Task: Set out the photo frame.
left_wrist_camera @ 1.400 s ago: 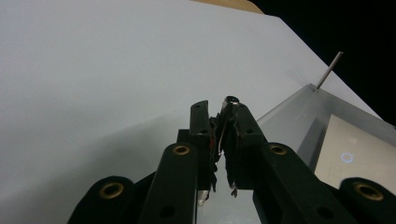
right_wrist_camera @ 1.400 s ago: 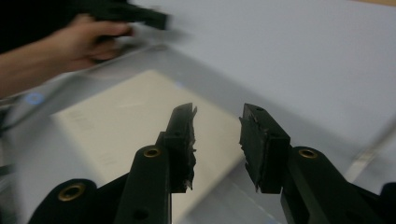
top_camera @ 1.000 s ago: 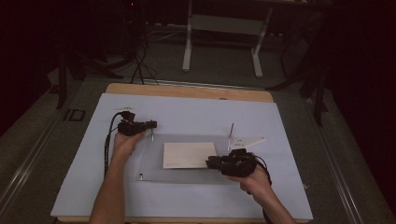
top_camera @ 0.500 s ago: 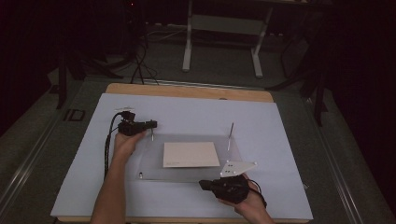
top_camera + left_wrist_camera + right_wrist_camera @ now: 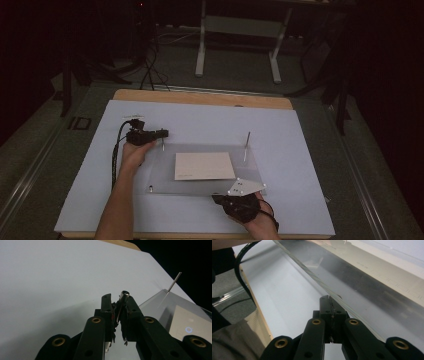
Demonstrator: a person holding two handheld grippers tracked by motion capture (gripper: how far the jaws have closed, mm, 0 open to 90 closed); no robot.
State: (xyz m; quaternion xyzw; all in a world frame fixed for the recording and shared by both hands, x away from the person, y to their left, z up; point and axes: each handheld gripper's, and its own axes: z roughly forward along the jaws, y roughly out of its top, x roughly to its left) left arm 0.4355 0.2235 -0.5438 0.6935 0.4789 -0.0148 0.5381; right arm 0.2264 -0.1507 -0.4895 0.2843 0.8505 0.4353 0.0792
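A clear plate (image 5: 165, 175) lies on the pale blue sheet with a beige card (image 5: 204, 166) at its middle. Thin metal pins stand at its far corners. My left gripper (image 5: 162, 134) is shut on the far-left pin (image 5: 163, 145); in the left gripper view the pin's head (image 5: 123, 294) pokes out between the jaws of that gripper (image 5: 119, 301). The far-right pin (image 5: 246, 145) stands free. My right gripper (image 5: 220, 200) sits at the plate's near-right corner. Seen close up, this gripper (image 5: 331, 301) has its jaws pressed together, their tips at the plate's near edge (image 5: 312, 277).
A small bolt (image 5: 150, 189) sits at the plate's near-left corner. The pale blue sheet (image 5: 300, 150) covers the wooden table (image 5: 200, 97). Beyond the table's far edge stand a grey stand (image 5: 240, 30) and cables on a dark floor.
My right gripper has drawn back from the plate's right side, near the far-right pin, to the near-right corner. The left gripper has stayed on its pin.
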